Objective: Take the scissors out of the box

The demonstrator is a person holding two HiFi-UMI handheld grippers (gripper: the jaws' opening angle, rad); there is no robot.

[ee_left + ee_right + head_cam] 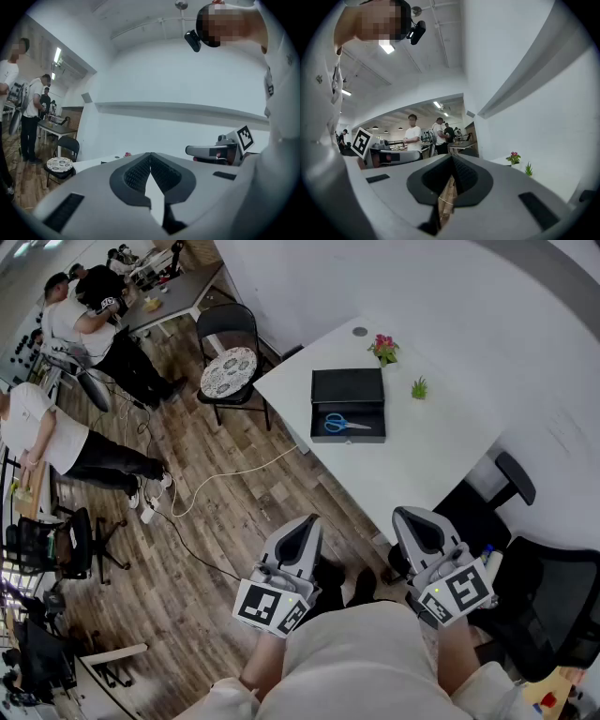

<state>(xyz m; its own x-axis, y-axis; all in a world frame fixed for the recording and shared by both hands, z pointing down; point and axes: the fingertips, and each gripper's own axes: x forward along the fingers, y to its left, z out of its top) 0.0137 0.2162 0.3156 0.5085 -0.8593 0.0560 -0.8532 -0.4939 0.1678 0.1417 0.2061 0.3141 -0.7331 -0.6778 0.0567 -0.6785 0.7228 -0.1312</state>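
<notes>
Blue-handled scissors [345, 423] lie inside an open black box [348, 405] on the white table [431, 460] in the head view. Both grippers are held level close to the person's body, well short of the table's near edge. My left gripper [307, 524] is shut with nothing between its jaws; its tips [150, 154] meet in the left gripper view. My right gripper [412, 517] is shut and empty too, jaws together [452, 159] in the right gripper view. Neither gripper view shows the box or the scissors.
A pink flower pot [382, 348] and a small green plant [419, 387] stand behind the box. A black chair with a patterned cushion [228, 371] sits at the table's left corner. A white cable [216, 482] runs over the wood floor. Black office chairs [534, 601] stand right. People work at far left.
</notes>
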